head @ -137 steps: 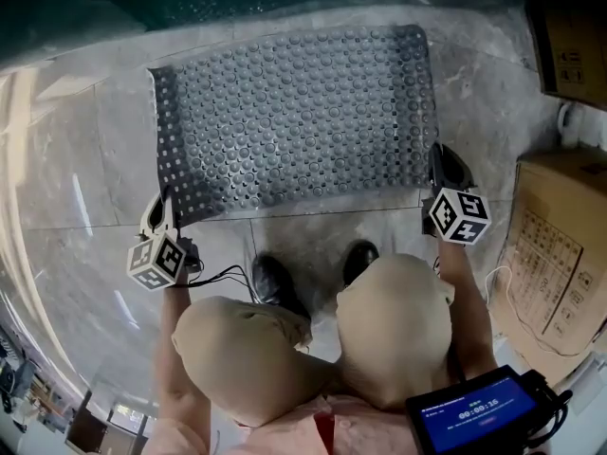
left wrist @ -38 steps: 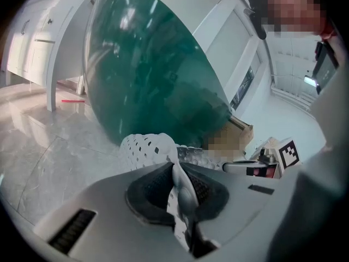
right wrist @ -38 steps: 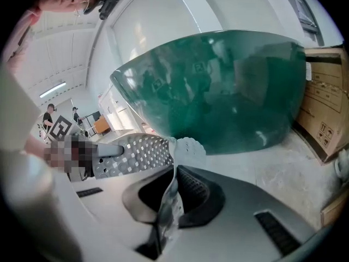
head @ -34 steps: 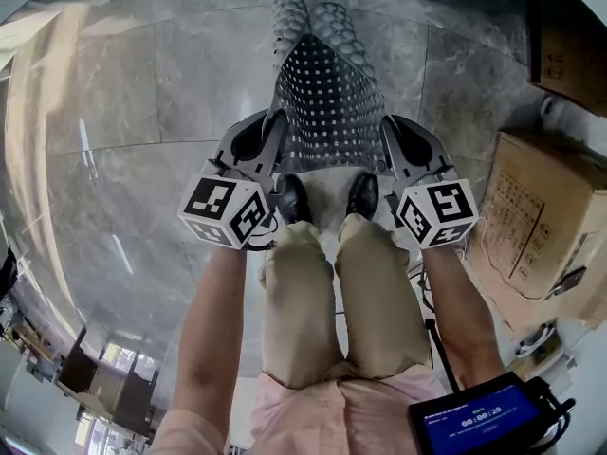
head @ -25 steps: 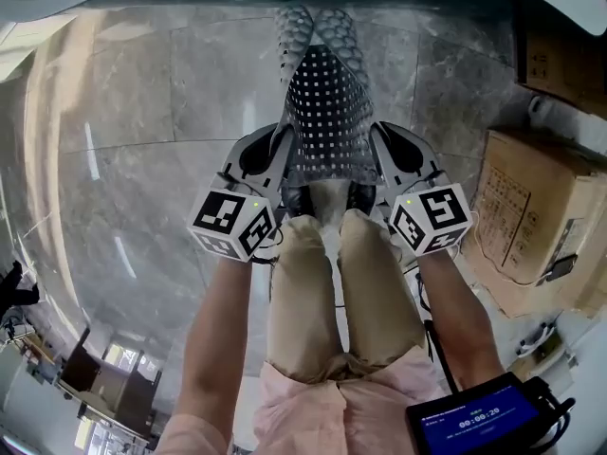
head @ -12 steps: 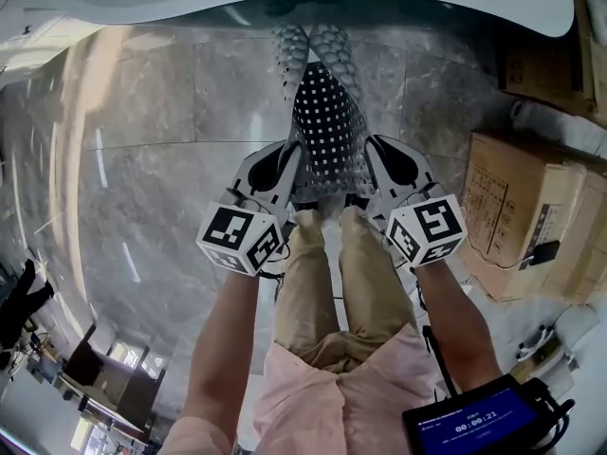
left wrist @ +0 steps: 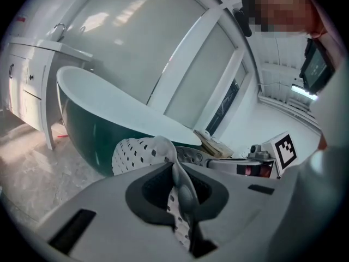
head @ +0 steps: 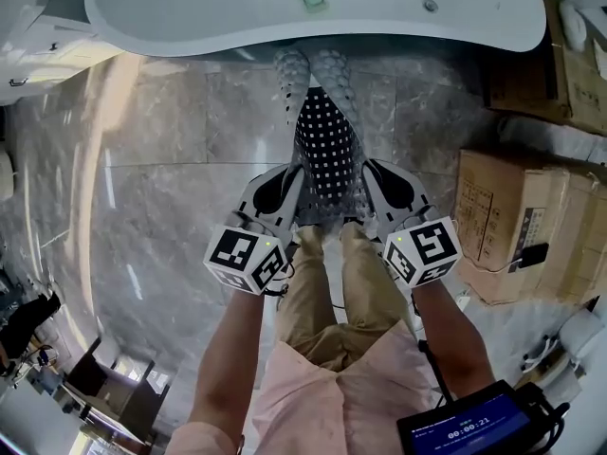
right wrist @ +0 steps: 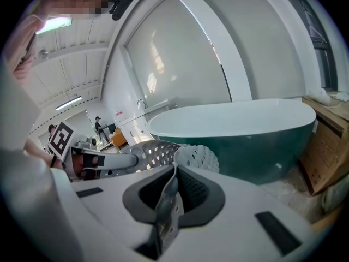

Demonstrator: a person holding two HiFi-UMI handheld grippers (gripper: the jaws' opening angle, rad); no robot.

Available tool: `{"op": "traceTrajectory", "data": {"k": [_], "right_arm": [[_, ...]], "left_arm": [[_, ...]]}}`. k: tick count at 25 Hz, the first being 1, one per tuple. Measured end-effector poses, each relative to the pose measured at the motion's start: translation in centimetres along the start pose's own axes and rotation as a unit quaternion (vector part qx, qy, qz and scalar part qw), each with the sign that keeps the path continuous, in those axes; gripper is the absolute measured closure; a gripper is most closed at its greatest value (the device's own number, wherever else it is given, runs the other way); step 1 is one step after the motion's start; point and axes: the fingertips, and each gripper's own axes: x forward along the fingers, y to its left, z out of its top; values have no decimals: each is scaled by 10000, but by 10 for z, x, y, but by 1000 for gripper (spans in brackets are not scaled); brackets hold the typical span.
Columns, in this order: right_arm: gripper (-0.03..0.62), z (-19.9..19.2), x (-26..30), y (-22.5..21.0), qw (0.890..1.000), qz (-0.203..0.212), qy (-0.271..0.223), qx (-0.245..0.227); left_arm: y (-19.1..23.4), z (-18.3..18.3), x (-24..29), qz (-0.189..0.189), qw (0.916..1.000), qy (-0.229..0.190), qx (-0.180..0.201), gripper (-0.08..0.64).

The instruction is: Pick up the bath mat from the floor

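Note:
The grey perforated bath mat hangs folded lengthwise between my two grippers, lifted off the marble floor. My left gripper is shut on the mat's near left corner, with the mat's edge pinched between its jaws. My right gripper is shut on the near right corner, and the mat's bumpy edge sits between its jaws. The mat's far end droops down toward the tub. Both grippers are held close together in front of the person's legs.
A white-rimmed green bathtub runs along the far side. Cardboard boxes stand to the right, more boxes further back. The person's legs and shoes are directly below the grippers. A white cabinet is at the left.
The mat, flat on the floor at first, now hangs from both grippers. Over the last second the grippers rose a little and the tub came into view.

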Motion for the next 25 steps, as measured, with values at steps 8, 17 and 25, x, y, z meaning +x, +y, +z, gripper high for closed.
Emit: {"op": "traceTrajectory", "data": {"k": [8,17,25], "right_arm": [[565,61,-39,27,9998,-1,-202,-54],[565,126,-89,53,9993,-78,-370,-3],[565,173,-114,71,9976,-37,-650,-221]], "left_arm": [[-35,52,-42,-43,9999,-89,-45,525],[-71,113,-87,-77,9995,-291,26,525],[-80,157,-126,-103,9977,-605,275,525]]}}
